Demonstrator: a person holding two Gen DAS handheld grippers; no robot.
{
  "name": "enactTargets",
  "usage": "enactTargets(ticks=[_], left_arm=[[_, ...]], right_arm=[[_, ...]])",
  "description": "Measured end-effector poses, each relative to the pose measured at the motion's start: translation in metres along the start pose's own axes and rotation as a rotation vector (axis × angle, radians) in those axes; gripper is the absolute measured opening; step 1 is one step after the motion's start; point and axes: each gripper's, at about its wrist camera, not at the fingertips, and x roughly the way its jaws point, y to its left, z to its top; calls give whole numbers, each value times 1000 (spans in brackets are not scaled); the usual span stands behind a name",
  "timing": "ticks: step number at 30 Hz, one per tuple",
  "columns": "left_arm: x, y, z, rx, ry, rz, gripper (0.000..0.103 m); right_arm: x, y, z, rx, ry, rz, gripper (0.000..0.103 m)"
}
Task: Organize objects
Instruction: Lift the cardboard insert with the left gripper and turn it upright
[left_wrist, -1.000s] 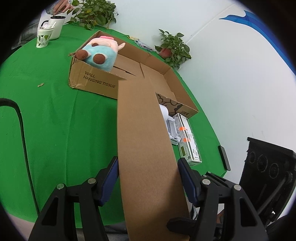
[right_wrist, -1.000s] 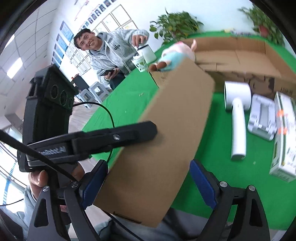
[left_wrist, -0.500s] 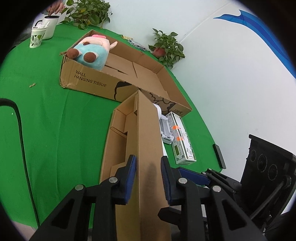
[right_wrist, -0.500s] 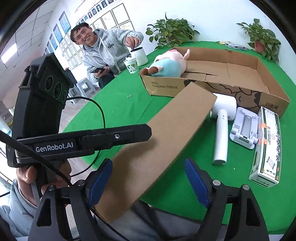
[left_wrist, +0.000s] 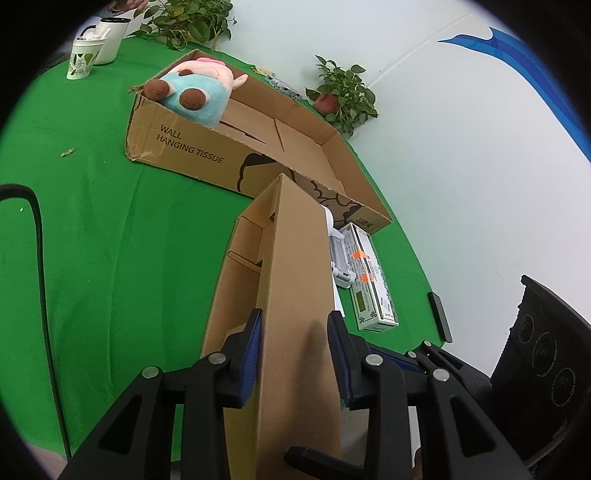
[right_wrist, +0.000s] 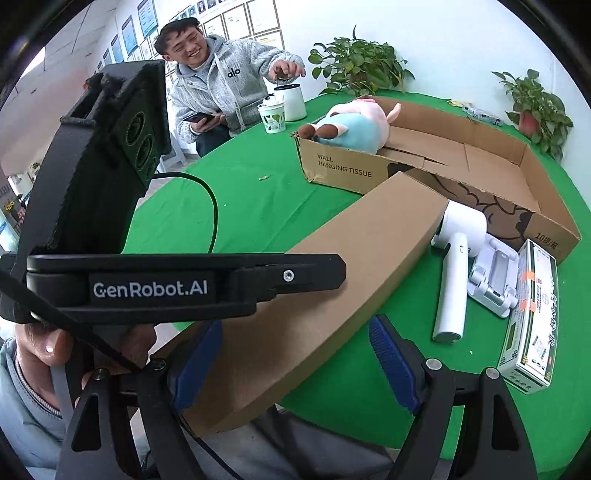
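Note:
A long narrow open cardboard box (left_wrist: 295, 266) lies on the green table, its near end over the table's front edge. My left gripper (left_wrist: 293, 349) is shut on the box's right side wall. My right gripper (right_wrist: 295, 365) is open, its fingers on either side of the same box (right_wrist: 332, 280) near its end, not pressing it. A plush toy (left_wrist: 195, 92) rests in the far-left corner of a large flat cardboard box (left_wrist: 207, 155). A white handheld device (right_wrist: 454, 266), a white stand (right_wrist: 491, 280) and a white-green carton (right_wrist: 532, 317) lie on the table to the right.
A person (right_wrist: 229, 85) sits at the far side with a white mug (right_wrist: 291, 99) and a paper cup (right_wrist: 273, 116). Potted plants (right_wrist: 354, 62) stand at the back edge. A black cable (left_wrist: 40, 258) runs across the left. A dark flat object (left_wrist: 437, 310) lies near the right edge.
The narrow box came down from a raised tilt onto the table, open side now showing in the left wrist view. My left gripper closed on its wall.

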Motion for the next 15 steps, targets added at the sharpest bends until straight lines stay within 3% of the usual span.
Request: enactTargets(ticks=[15], left_arm=[[4,-23,4,46,15,-11,32]], right_arm=[[-10,-23,-4,68,-24,33,84]])
